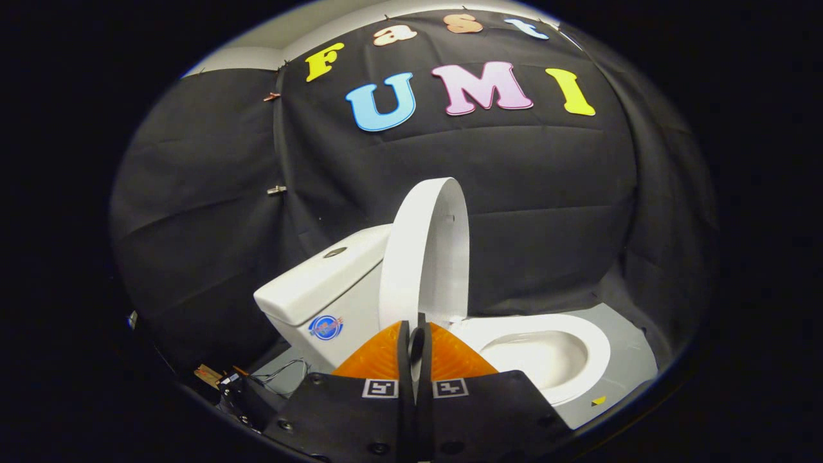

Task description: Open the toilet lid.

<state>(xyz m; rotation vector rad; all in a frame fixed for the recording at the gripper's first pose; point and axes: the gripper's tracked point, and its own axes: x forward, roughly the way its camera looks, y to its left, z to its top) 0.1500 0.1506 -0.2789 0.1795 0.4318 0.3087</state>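
Your gripper [416, 344] sits low in the gripper view with its two fingers [404, 350] brought almost together, leaving only a thin slit between them. They look clenched on the bottom edge of the toilet lid [425, 247], which comes down right into that slit, though the fisheye bend and the closeness of the fingers make it hard to be sure that both of them actually press on it. The lid itself stands nearly upright, raised off the seat and tilted only slightly, with its curved top well above the fingers and its broad face turned toward the bowl side. Beside the lid, on its other face, you can see the tank [321, 292], with a round flush button [334, 253] on its top and a small round sticker [326, 327] on its front. On the opposite side of the fingers the toilet seat [595, 357] lies flat and uncovered, and the bowl [540, 357] is open beneath it. The toilet stands on a grey floor [627, 347], with a small yellow marker [598, 400] on the floor just past the front of the seat. Near the base of the tank, some thin wires [276, 376] lie on the floor beside a dark box [241, 392].
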